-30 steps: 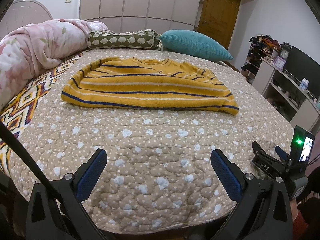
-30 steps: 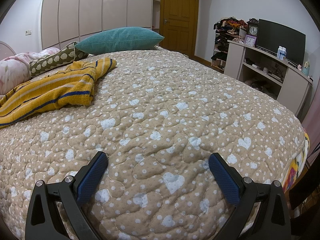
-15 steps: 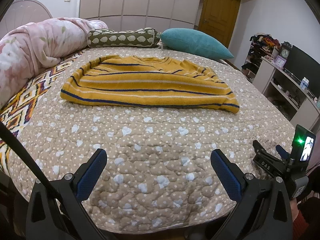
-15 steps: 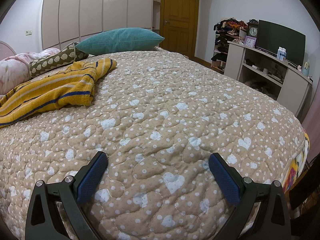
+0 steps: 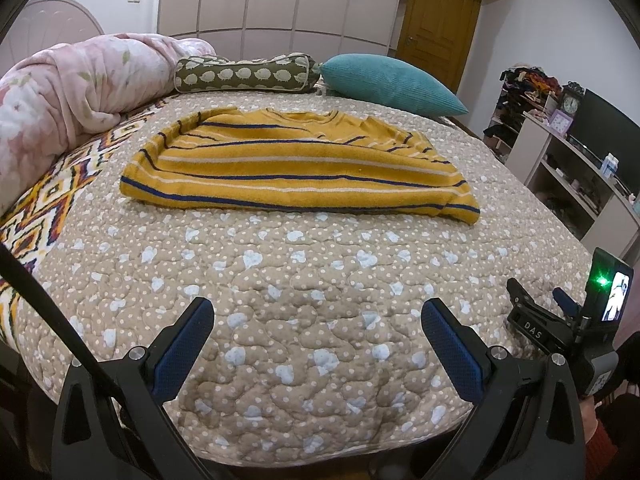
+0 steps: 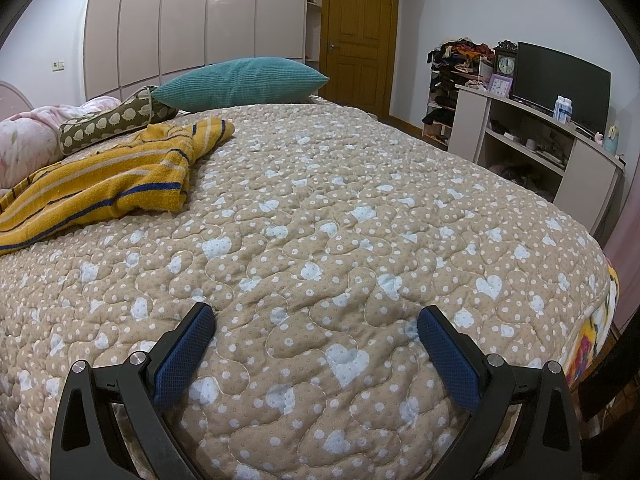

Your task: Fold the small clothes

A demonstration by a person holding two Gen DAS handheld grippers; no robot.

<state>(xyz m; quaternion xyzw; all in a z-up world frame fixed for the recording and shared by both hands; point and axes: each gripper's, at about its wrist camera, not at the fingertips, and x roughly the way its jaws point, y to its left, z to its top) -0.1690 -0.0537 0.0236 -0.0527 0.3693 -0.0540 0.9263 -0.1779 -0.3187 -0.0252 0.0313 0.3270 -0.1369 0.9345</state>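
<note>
Garment: a mustard-yellow knit top with navy and white stripes (image 5: 296, 168), lying crumpled and half doubled over toward the head of the bed, well apart from either claw.
Bed: a beige quilted cover with pale hearts and dots (image 5: 320, 320); the top sits nearer its left edge than its right.
Left gripper (image 5: 318, 344): blue-padded jaws spread wide, empty, hovering over the foot edge.
Right gripper (image 6: 316, 344): jaws likewise spread, empty, above bare quilt near the foot corner.
Beyond: a teal ribbed pillow (image 5: 392, 84) and an olive bolster with a pale print (image 5: 244, 76) at the head edge.
Risk: probably a pinch that catches only one knit layer, or the quilt with it, dragging the top askew.
</note>
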